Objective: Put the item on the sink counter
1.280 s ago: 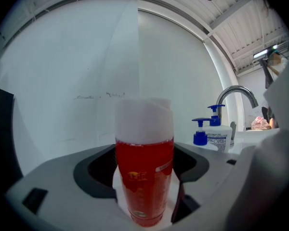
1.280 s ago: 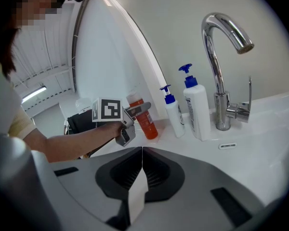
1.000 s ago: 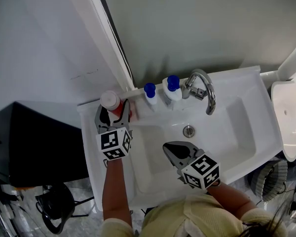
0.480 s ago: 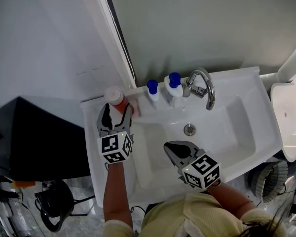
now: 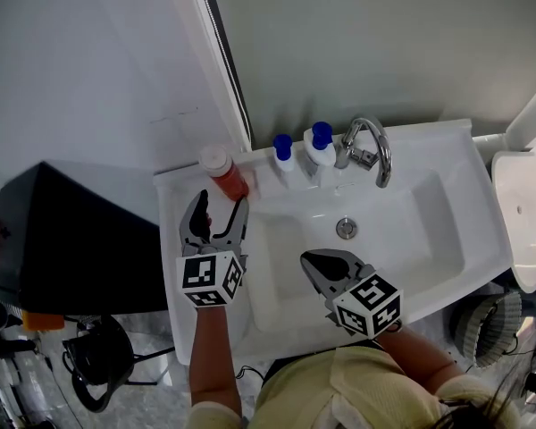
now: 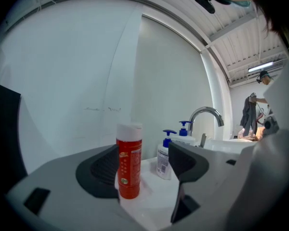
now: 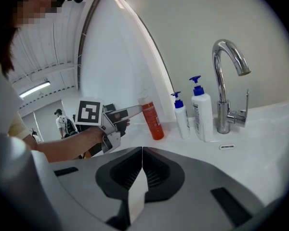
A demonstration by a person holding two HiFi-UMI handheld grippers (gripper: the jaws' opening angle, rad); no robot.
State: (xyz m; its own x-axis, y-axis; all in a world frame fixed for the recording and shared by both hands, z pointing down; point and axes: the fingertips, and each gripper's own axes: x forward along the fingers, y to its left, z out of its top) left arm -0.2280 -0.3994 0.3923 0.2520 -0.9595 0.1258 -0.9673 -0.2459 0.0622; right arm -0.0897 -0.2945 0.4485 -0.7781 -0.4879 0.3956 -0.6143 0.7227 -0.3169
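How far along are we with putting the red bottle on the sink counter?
Done: the red bottle stands upright on the sink counter, beside two pump bottles. In hand: nothing; the left hand-held gripper is open, clear of the bottle, and the right hand-held gripper is shut, empty, over the basin. Left: probably only drawing the left one away.
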